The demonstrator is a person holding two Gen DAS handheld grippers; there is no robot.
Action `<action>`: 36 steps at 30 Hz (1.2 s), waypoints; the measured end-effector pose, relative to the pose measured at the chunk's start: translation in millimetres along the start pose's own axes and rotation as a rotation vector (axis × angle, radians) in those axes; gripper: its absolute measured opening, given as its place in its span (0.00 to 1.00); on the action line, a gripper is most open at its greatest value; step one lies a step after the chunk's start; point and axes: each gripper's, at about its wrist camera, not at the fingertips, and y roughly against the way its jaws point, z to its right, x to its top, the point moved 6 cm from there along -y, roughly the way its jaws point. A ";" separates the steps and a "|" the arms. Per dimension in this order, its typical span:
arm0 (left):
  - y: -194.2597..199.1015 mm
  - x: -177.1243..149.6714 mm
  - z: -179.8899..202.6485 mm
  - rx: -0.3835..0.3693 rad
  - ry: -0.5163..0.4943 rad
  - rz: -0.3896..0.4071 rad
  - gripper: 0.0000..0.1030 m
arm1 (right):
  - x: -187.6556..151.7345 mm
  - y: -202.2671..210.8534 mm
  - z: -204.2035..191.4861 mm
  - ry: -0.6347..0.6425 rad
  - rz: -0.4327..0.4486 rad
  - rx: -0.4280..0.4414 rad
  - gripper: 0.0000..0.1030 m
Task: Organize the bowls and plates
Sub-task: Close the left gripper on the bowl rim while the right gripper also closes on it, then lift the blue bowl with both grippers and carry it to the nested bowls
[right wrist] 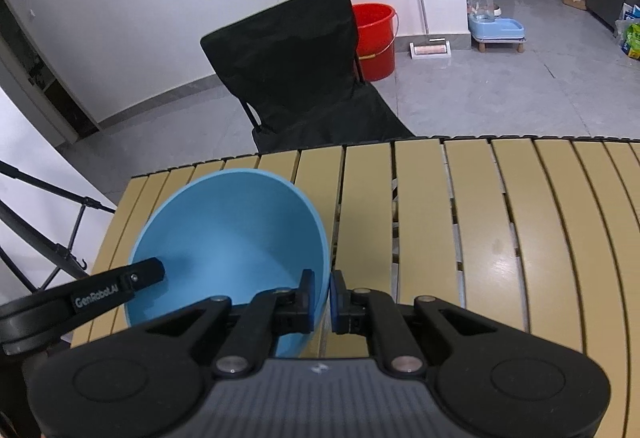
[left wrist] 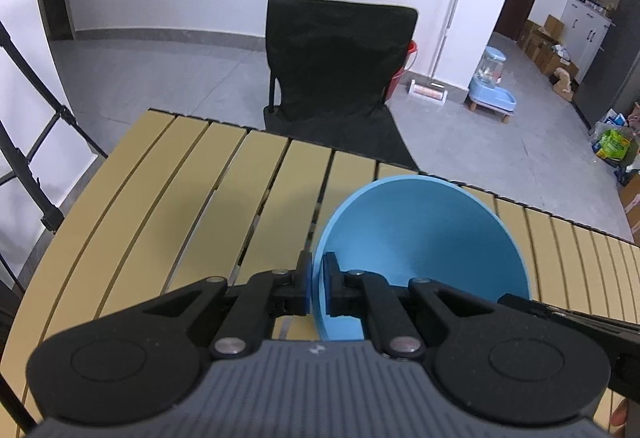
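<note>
Both grippers were clamped on one blue bowl [left wrist: 424,238], each pinching the thin wall at its rim from opposite sides: the left gripper [left wrist: 317,286] had one pad inside and one outside the bowl's left edge, and the right gripper [right wrist: 321,298] did the same on the right edge. The bowl seemed to hang tilted above the slatted table [left wrist: 180,178], with its shadow on the slats beneath, though neither view showed its base, so whether it had fully cleared the table could not be told. By that reading the step in hand was a two-handed carry of the bowl. No plates, other bowls or rack showed in either view, so the destination was unknown; the next move would call for keeping both grips level with each other, since a twist between the hands could work the thin rim out of the pads. The left wrist view showed the bare left part of the table and only a sliver of the other gripper's arm at the lower right. The right wrist view showed the left gripper's finger reaching into the bowl, and the long empty stretch of table to the right.
</note>
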 end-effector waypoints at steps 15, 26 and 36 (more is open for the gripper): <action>71.0 -19.5 37.8 -0.043 -0.035 0.043 0.06 | -25.1 84.1 17.9 -0.017 0.072 -0.030 0.07; 109.2 -39.4 67.0 -0.078 -0.058 0.059 0.06 | -47.9 133.1 37.9 -0.040 0.098 -0.059 0.07; 140.5 -56.4 97.0 -0.102 -0.090 0.077 0.06 | -68.1 175.5 63.2 -0.064 0.129 -0.078 0.07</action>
